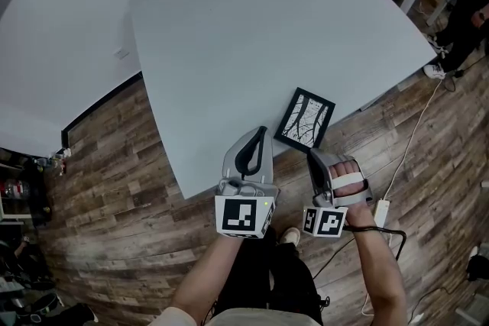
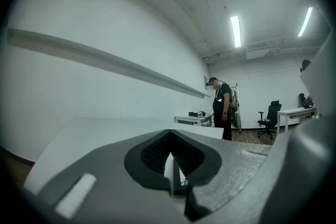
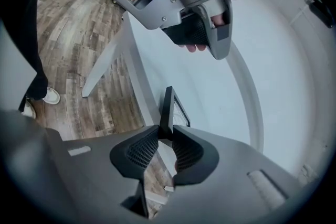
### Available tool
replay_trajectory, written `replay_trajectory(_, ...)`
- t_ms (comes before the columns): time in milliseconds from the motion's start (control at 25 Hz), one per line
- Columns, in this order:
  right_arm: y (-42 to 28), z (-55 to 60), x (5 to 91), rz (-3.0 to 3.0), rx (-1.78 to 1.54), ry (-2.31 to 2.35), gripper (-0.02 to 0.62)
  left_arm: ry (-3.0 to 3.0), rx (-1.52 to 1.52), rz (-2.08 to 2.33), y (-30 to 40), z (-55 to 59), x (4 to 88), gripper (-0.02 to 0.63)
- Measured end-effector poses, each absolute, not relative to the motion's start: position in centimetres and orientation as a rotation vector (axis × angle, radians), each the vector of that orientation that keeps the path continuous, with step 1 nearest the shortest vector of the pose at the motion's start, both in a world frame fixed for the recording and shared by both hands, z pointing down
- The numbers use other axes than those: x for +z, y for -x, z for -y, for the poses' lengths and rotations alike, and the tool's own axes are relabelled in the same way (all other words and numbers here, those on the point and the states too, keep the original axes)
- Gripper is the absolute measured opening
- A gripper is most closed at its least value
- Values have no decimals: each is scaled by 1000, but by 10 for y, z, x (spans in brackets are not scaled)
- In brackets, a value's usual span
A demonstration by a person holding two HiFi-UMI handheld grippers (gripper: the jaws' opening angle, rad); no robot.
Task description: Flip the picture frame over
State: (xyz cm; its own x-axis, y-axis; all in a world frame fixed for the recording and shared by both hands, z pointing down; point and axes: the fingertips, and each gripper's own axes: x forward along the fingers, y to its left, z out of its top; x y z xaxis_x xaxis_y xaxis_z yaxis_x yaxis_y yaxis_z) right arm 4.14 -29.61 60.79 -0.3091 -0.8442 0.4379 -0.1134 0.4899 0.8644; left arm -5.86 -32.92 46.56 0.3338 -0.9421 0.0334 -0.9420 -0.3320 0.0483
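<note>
Closest to me, at the near rim of the pale surface [image 1: 229,27], my right gripper [image 1: 313,155] is clamped on the near corner of the picture frame [image 1: 306,118]. Its two dark ribbed pads [image 3: 140,150] pinch the frame's black edge right at their tips. Just to its left, my left gripper [image 1: 262,132] is closed on itself with nothing in it. Its tips are together, it points level out over the surface, and it is near the frame but apart from it. The frame sits at the surface's near edge with its black-and-white print side facing up toward my head. I cannot tell whether it lies quite flat or is tipped a little. Below and around me is a wood-plank floor [image 1: 114,164], and to my right a white cable [image 1: 412,141] runs down to a power strip [image 1: 380,210]. Past the frame the surface stretches away toward a white wall [image 2: 79,92]. Farther off, another person [image 2: 223,107] stands beside a white desk [image 2: 194,119], with a black office chair [image 2: 270,115] beyond them. Strip lights [image 2: 235,30] glow on the ceiling.
</note>
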Motion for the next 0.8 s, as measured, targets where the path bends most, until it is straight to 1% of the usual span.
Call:
replay_trajectory(480,-40,297,618,1772,-880,-827,111,-2518,21,1767,59,329,467,0)
replay_trajectory(640,-40,294,618,1807,-843,-843,172,-2521,12,1770,59,328,466,0)
replay_trajectory(800,-42,293,609,1845,-795,-883,195,-2526,6,1772,61,329,461,0)
